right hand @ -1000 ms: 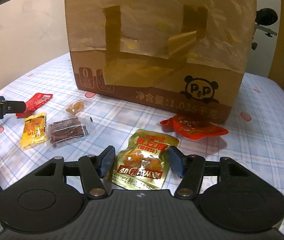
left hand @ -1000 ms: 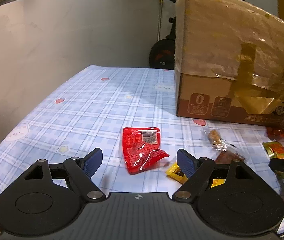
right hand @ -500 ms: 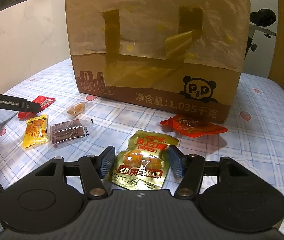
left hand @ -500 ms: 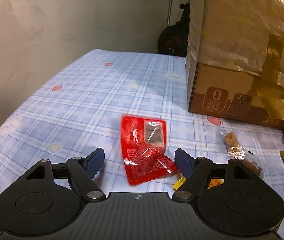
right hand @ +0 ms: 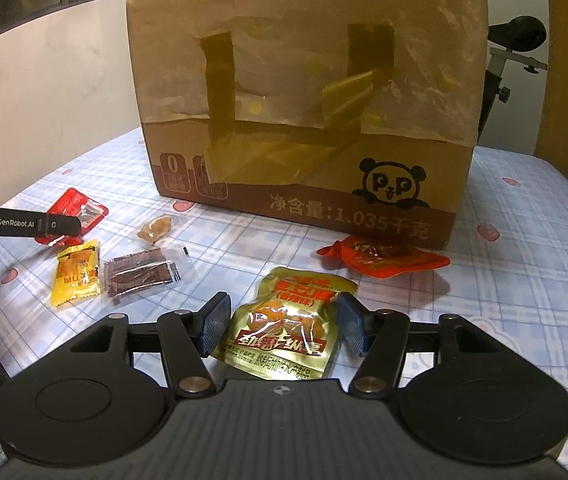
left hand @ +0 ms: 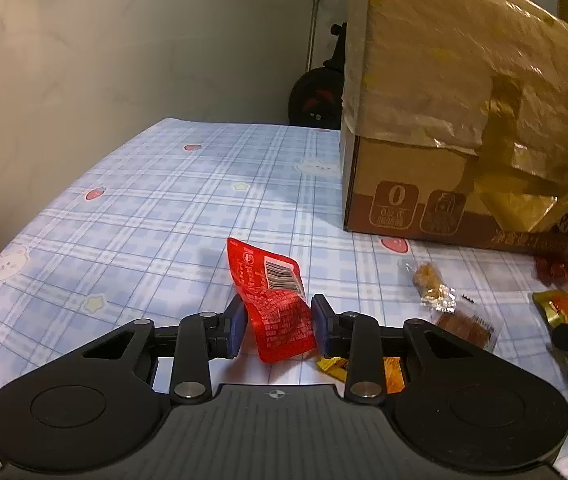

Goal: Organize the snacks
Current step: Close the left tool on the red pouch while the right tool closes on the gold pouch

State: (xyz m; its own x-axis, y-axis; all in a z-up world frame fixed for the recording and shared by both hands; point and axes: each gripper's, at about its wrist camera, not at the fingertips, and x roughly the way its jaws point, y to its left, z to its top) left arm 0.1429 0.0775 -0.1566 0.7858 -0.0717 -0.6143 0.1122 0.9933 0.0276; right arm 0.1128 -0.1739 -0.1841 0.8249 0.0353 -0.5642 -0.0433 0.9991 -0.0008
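Observation:
My left gripper (left hand: 279, 325) is shut on a red snack packet (left hand: 276, 304), which bends up between the blue pads just above the checked tablecloth. The same packet shows in the right wrist view (right hand: 78, 210), partly behind the left gripper's black finger (right hand: 24, 225). My right gripper (right hand: 282, 326) is open with its jaws on either side of a gold snack pouch (right hand: 288, 326) that lies flat on the cloth. A big taped cardboard box (right hand: 304, 120) stands behind the snacks.
On the cloth lie a yellow packet (right hand: 76, 276), a brown strip packet (right hand: 140, 276), a clear-wrapped nugget (right hand: 156, 228) and a red packet (right hand: 384, 258) against the box. A white wall runs along the left. The cloth (left hand: 144, 208) stretches left of the box.
My left gripper has closed from wide open onto the red packet, which now stands bent up between the pads. The right gripper has stayed open over the gold pouch.

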